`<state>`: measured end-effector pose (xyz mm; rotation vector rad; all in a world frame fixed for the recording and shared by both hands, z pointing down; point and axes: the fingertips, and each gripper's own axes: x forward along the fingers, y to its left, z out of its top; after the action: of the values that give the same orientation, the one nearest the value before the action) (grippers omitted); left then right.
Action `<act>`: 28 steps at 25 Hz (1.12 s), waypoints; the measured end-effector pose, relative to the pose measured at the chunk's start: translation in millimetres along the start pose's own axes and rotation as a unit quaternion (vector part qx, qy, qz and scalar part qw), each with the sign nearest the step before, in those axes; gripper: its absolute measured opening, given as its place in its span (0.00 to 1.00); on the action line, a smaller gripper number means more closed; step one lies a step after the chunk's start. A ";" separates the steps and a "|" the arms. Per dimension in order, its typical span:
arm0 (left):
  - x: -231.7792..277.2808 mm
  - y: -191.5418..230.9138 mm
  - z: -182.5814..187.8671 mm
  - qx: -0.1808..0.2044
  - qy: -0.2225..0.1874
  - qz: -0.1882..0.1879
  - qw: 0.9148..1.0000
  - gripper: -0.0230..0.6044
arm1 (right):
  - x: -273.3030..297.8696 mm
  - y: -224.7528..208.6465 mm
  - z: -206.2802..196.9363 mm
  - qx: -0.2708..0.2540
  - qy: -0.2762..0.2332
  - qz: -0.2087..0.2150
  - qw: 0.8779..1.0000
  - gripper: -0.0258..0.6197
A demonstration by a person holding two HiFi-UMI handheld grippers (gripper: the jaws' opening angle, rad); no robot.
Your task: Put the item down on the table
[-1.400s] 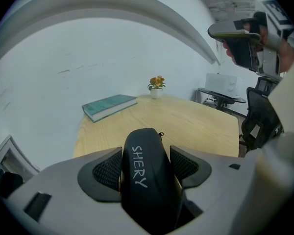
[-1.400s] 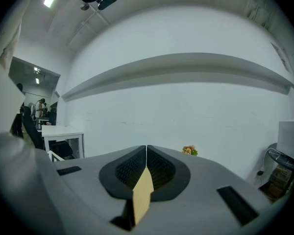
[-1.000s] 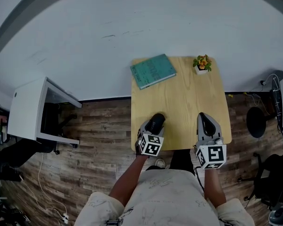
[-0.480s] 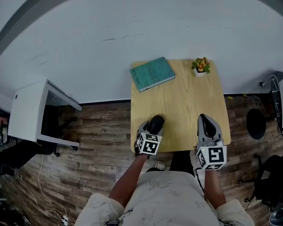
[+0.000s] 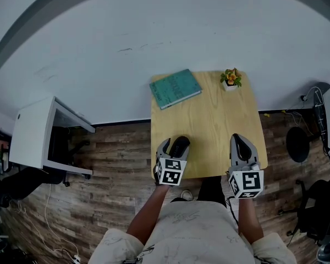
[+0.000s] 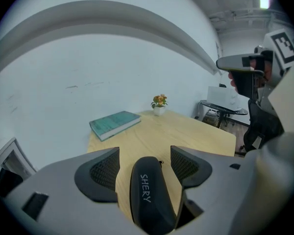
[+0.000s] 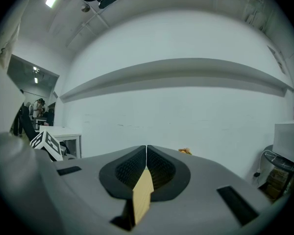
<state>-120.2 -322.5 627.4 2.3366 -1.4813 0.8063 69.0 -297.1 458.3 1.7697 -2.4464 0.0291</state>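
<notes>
A black oblong case (image 5: 180, 146) printed "SHERY" (image 6: 149, 192) sits between the jaws of my left gripper (image 5: 175, 143), which is shut on it. The case hangs just over the front left part of the light wooden table (image 5: 209, 120); I cannot tell whether it touches the top. In the left gripper view the case points toward the far side of the table, with a sliver of tabletop showing on each side of it. My right gripper (image 5: 239, 140) hovers over the front right part of the table, shut with its pads (image 7: 154, 168) pressed together and nothing held.
A teal book (image 5: 175, 88) lies at the table's far left corner and a small potted plant (image 5: 230, 78) stands at the far right. The table backs onto a white wall. A white cabinet (image 5: 33, 133) stands to the left and a black stool (image 5: 297, 142) to the right.
My left gripper has drifted slightly left and toward the table's front edge with the case still in it. The right gripper has barely moved.
</notes>
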 end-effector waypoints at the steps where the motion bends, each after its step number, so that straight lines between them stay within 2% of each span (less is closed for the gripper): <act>1: -4.4 0.4 6.6 -0.001 -0.010 0.001 1.000 0.53 | -0.4 -0.9 0.0 0.000 -0.001 -0.001 1.000 0.07; 6: -29.1 1.4 44.9 -0.006 -0.070 0.004 0.998 0.53 | -3.6 -4.6 -0.8 -0.001 -0.002 -0.005 1.000 0.07; 14: -70.6 12.2 95.5 -0.021 -0.152 0.016 0.988 0.53 | -4.4 -9.8 1.4 -0.001 -0.003 -0.011 1.000 0.07; 21: -103.3 25.4 120.5 -0.018 -0.240 0.043 0.970 0.53 | -4.5 -10.2 2.6 -0.002 -0.006 -0.013 1.000 0.07; 26: -128.4 22.6 134.3 0.014 -0.303 0.053 0.951 0.53 | -4.6 -10.2 3.3 -0.004 -0.009 -0.014 1.000 0.07; 28: -133.1 20.9 133.8 0.016 -0.307 0.052 0.950 0.53 | -3.8 -8.0 4.8 -0.007 -0.010 -0.012 1.000 0.07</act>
<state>-140.2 -298.0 440.1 2.6959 -1.8360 0.1037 77.4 -296.4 452.7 1.8028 -2.4321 -0.0093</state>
